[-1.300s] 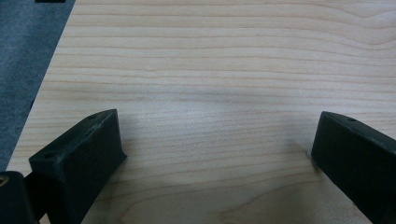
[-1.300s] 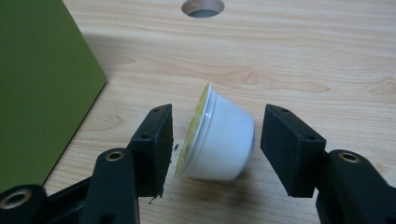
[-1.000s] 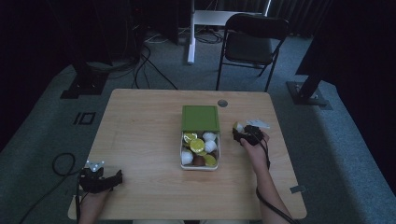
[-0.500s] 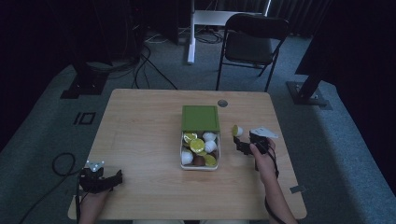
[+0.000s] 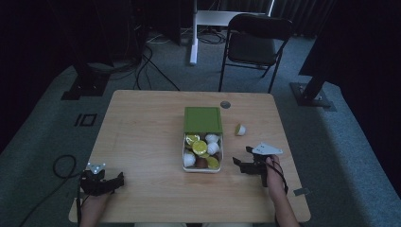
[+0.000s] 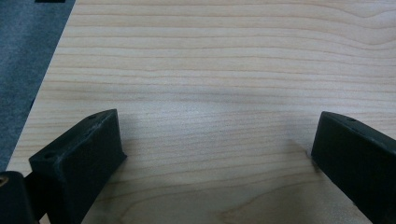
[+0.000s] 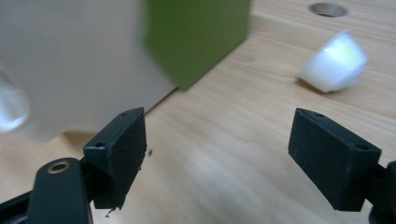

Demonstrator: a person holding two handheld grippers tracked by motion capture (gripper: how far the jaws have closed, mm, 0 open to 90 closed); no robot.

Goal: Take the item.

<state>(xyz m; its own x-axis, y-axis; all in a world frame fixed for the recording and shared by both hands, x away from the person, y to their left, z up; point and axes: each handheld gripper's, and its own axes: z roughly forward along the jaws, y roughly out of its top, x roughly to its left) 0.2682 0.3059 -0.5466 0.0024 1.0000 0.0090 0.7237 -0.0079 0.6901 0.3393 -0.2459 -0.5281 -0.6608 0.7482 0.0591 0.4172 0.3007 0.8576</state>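
Observation:
A white box (image 5: pixel 185 152) with a green lid (image 5: pixel 203 119) pushed to its far half stands mid-table, and several capsules (image 5: pixel 200 147), white, yellow and brown, lie in its uncovered half. One white capsule (image 5: pixel 240 129) lies on its side on the table right of the box; in the right gripper view this capsule (image 7: pixel 334 63) is ahead and to the right. My right gripper (image 5: pixel 239 165) is open and empty, right of the box's near end, with the box wall (image 7: pixel 70 60) at its left. My left gripper (image 5: pixel 118 178) rests open and empty at the front left corner, over bare wood (image 6: pixel 215 70).
The wooden table (image 5: pixel 142 137) has a round cable hole (image 5: pixel 225 104) near its far edge. A folding chair (image 5: pixel 255 45) stands behind the table. Cables (image 5: pixel 64 165) lie on the floor to the left, and the table's left edge (image 6: pixel 46 88) runs close to the left gripper.
My right gripper has let go of the white capsule, left it lying right of the box, and drawn back toward the front edge. The left gripper has not moved.

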